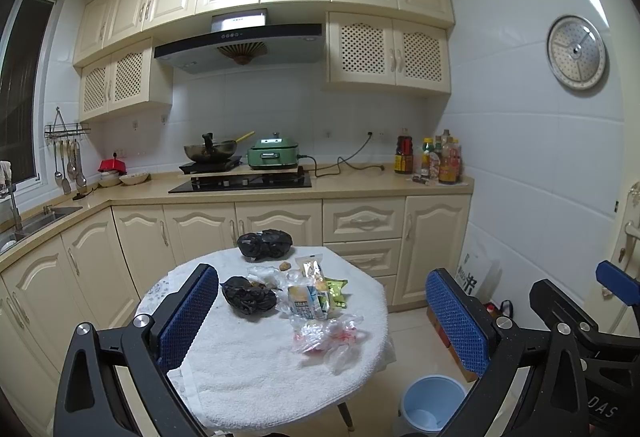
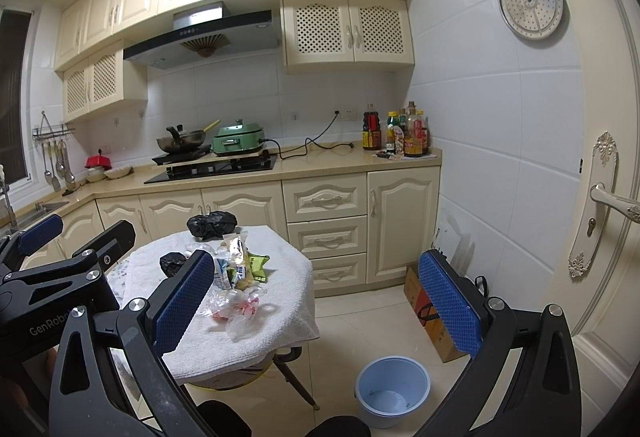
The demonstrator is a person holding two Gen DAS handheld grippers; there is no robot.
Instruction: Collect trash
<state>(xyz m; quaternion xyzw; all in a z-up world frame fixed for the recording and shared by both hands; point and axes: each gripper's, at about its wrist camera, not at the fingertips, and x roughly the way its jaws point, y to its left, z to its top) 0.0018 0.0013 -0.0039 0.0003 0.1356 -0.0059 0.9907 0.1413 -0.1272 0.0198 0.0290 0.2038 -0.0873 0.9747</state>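
Item: trash, uncollected. It lies on the towel-covered round table [image 1: 280,377]: two black bags [image 1: 250,295], snack wrappers [image 1: 316,289], a crumpled clear plastic bag [image 1: 332,337].

Item: blue bin [image 2: 392,391], on the floor beside the table, nearly empty as far as I can see.

Item: my left gripper [image 1: 324,313], spread wide, empty, held back from the table.

Item: my right gripper [image 2: 316,305], likewise spread, empty.

Step, as I judge it: approach, nothing grasped yet. Next I must lower one gripper onto a piece, pinch the thin plastic firmly, and carry it over the bin.
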